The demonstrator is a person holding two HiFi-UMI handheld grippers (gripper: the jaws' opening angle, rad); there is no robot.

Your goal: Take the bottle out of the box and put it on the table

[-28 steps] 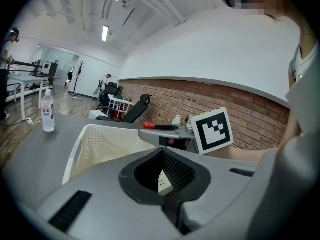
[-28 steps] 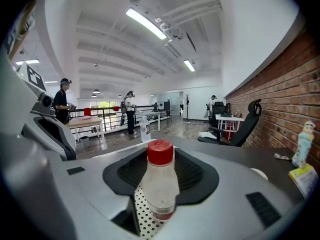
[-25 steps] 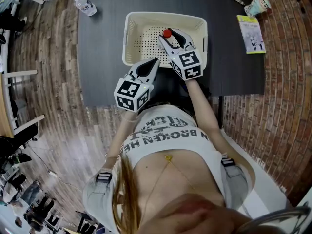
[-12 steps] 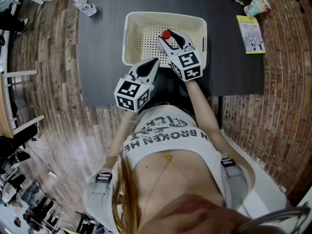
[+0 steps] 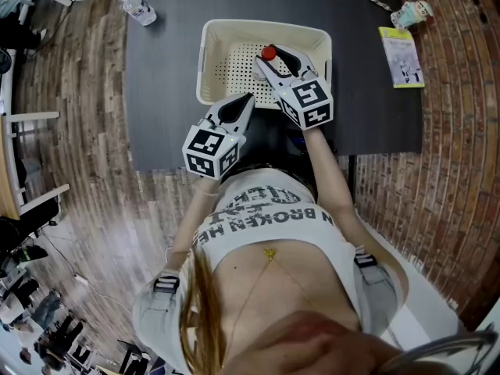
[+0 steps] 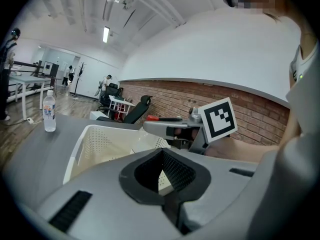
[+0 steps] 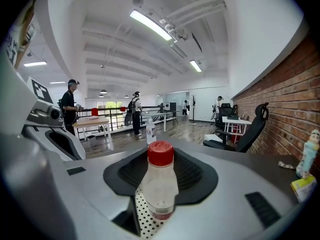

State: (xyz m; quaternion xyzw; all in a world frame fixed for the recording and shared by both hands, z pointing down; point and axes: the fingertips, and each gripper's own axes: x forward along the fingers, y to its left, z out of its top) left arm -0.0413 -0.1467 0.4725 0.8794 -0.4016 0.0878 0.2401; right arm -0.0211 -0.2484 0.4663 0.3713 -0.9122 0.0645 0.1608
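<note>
A small clear bottle with a red cap (image 5: 268, 53) stands upright inside the cream perforated basket (image 5: 262, 26) on the dark table. My right gripper (image 5: 275, 56) reaches into the basket, its jaws spread either side of the bottle (image 7: 160, 184). A gap shows between the bottle and each dark pad (image 7: 195, 176), so the gripper is open around it. My left gripper (image 5: 247, 98) hovers at the basket's near rim (image 6: 90, 134); it is shut and holds nothing (image 6: 162, 151).
A second clear bottle (image 5: 138, 8) stands at the table's far left corner. A yellow booklet (image 5: 402, 53) and a small pale figure (image 5: 412, 12) lie at the far right. The table (image 5: 172, 69) ends just in front of the person's body.
The marker cube of my right gripper has shifted slightly to the right. The bottle and my left gripper have stayed where they were.
</note>
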